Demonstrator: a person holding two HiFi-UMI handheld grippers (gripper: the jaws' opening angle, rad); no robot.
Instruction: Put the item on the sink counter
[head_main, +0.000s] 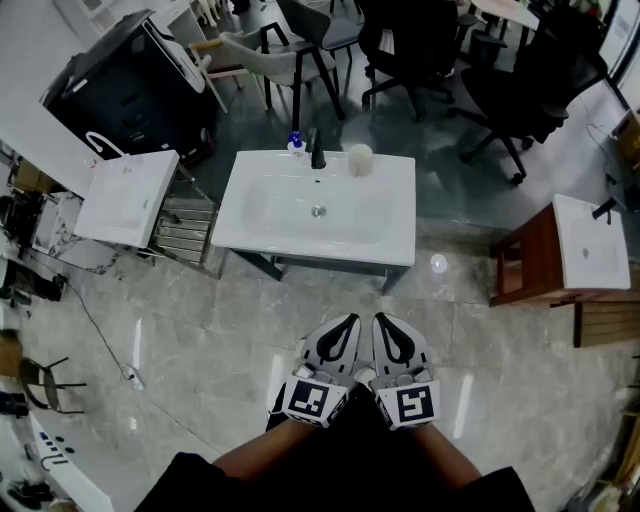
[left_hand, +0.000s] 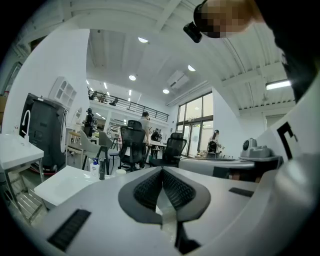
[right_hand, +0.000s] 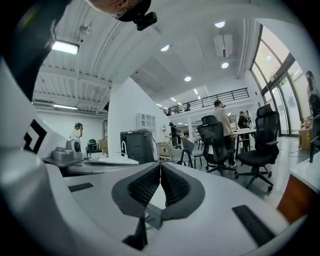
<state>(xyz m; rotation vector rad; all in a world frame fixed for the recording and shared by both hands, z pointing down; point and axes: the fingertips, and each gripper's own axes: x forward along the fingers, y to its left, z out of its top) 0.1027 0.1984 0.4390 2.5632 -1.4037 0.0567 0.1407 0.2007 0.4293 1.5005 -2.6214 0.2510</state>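
The white sink counter (head_main: 390, 215) stands in the middle of the head view, ahead of me. On its back rim are a black faucet (head_main: 317, 150), a small blue-capped bottle (head_main: 295, 143) and a white cup (head_main: 360, 160). My left gripper (head_main: 351, 320) and right gripper (head_main: 381, 319) are held side by side near my body, well short of the counter. Both are shut with nothing between the jaws. In the left gripper view the shut left gripper (left_hand: 161, 169) faces the counter (left_hand: 60, 185), the bottle (left_hand: 94, 167) and the faucet (left_hand: 102, 169). In the right gripper view the right gripper (right_hand: 160, 165) is shut and holds nothing.
A smaller white basin (head_main: 125, 195) and a black machine (head_main: 130, 90) stand at the left, with a metal rack (head_main: 185, 230) between them and the counter. A wooden stand with a white basin (head_main: 560, 250) is at the right. Office chairs (head_main: 520, 80) stand behind the counter.
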